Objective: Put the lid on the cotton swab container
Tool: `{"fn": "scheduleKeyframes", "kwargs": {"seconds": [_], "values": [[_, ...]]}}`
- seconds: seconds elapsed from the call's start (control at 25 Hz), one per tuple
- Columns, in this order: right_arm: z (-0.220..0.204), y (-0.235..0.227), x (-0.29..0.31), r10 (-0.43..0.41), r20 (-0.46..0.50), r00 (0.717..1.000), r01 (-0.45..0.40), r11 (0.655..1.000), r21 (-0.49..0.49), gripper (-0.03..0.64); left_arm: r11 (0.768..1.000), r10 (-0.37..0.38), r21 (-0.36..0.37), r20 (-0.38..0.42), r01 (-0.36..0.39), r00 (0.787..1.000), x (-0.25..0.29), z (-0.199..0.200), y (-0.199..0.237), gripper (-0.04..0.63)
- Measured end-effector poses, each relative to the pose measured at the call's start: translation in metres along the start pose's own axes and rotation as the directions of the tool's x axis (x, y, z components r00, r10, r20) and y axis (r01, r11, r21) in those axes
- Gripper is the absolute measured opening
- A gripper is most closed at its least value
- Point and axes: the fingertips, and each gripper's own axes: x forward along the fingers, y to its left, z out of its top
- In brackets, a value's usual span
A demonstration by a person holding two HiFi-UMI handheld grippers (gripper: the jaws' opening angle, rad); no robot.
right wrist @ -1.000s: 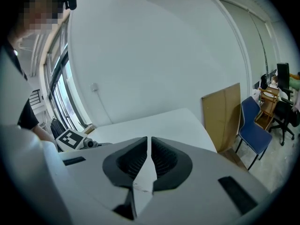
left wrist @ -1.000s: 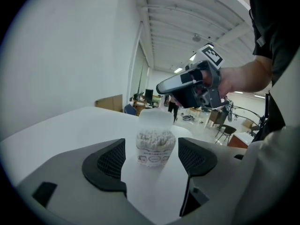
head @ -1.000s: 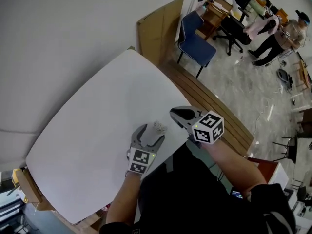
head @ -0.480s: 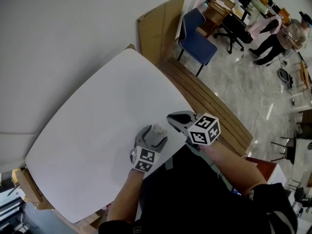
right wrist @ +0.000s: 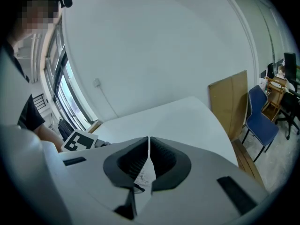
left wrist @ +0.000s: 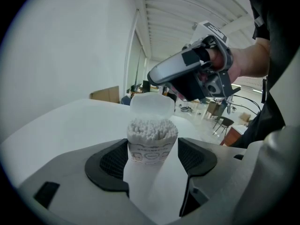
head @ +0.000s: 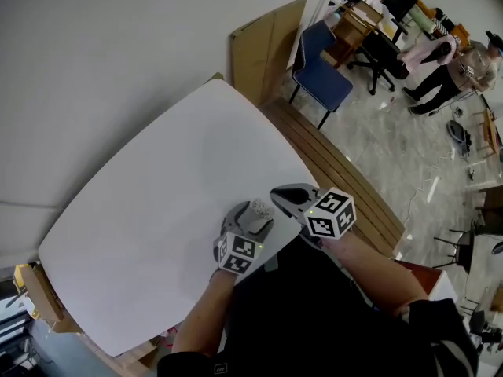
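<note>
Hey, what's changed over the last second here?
The left gripper slid forward and its jaws closed in on the container. The right gripper, holding the lid, edged left toward it. The container stayed put on the table; the lid is not on yet.

Label on cotton swab container (left wrist: 151, 144) too small to read — table (head: 157, 210) near edge hidden behind person (head: 314, 320).
</note>
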Motion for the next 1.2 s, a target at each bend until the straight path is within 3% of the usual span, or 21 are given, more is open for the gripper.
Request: {"fn": "scheduleKeyframes", "kwargs": {"seconds": [0.08,0.2,0.32,0.64,1.2], "values": [[0.004,-0.014,-0.003,-0.050,-0.002,0.999,0.050,0.999,0.003,0.017,1.000,-0.002,0.001,0.000,0.002,1.000,0.000,0.000,0.001,0.342],[-0.007,-0.029,0.001,-0.086,-0.088,0.992,0.087,0.996,0.003,0.017,1.000,-0.001,-0.003,0.003,0.001,1.000,0.001,0.000,0.003,0.333],[-0.021,-0.021,0.006,-0.055,-0.151,0.987,0.055,0.998,-0.002,0.017,1.000,0.000,-0.009,0.005,0.000,1.000,0.001,0.001,0.001,0.333],[-0.041,0.014,0.016,0.029,-0.194,0.981,-0.029,1.000,-0.001,0.017,1.000,0.002,-0.020,0.009,-0.001,1.000,0.003,0.002,0.000,0.333],[-0.049,0.018,0.022,0.036,-0.231,0.972,-0.039,0.999,-0.010,0.017,0.999,0.003,-0.039,0.011,-0.003,1.000,0.003,0.006,-0.001,0.333]]}}
